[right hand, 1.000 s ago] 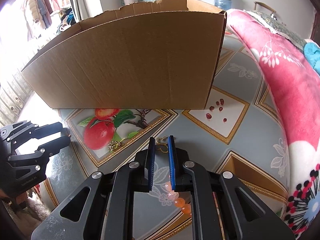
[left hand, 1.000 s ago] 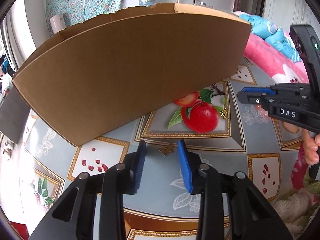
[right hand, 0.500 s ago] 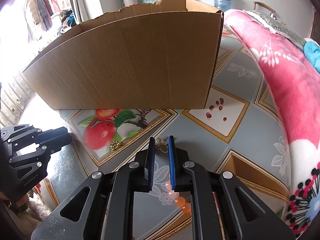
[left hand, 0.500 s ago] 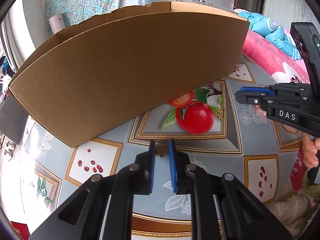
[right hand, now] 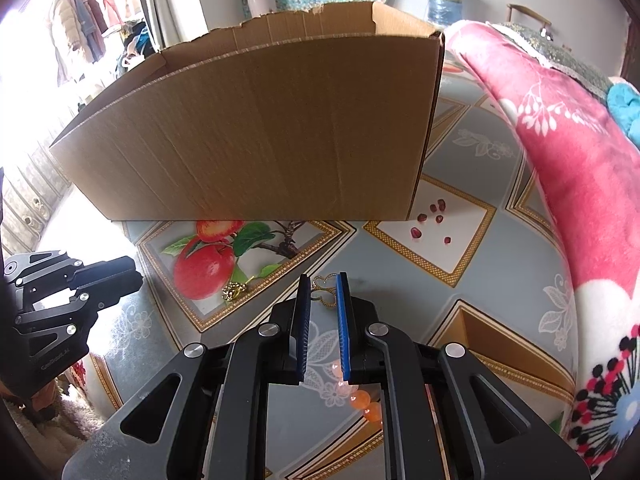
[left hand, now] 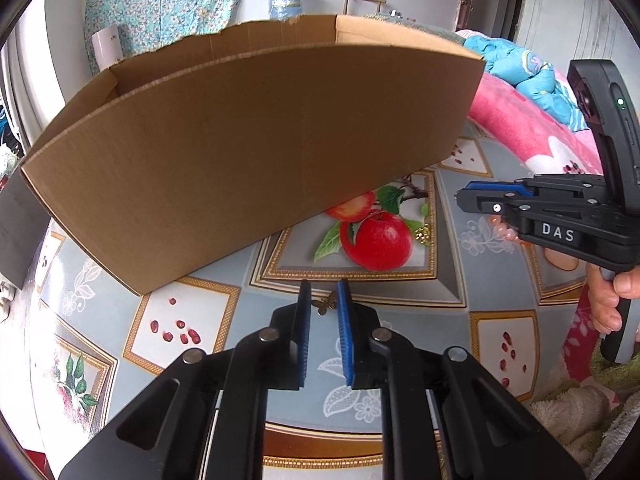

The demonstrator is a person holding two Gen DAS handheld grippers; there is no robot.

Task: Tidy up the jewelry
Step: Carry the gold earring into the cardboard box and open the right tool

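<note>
A small brass butterfly charm (left hand: 326, 305) sits between the blue pads of my left gripper (left hand: 323, 294), which is shut on it just above the printed tablecloth (left hand: 400, 360). In the right wrist view, my right gripper (right hand: 323, 292) is shut on a gold openwork pendant (right hand: 325, 294) that fills the narrow gap at its tips. Pink and orange beads (right hand: 362, 396) show below the right pads; whether they hang or lie on the cloth I cannot tell. A small gold cluster (right hand: 234, 292) lies loose beside the printed apple. The same gold cluster (left hand: 422, 234) shows in the left wrist view.
A large open cardboard box (left hand: 256, 152) stands just behind both grippers. The same cardboard box (right hand: 260, 132) fills the middle of the right wrist view. A pink flowered blanket (right hand: 568, 152) rises on the right. A person's hand (left hand: 612, 300) holds the right gripper's handle above a fluffy towel (left hand: 572, 404).
My left gripper's jaws closed from wide apart to a narrow gap around the butterfly charm. The right gripper kept still with the same narrow gap.
</note>
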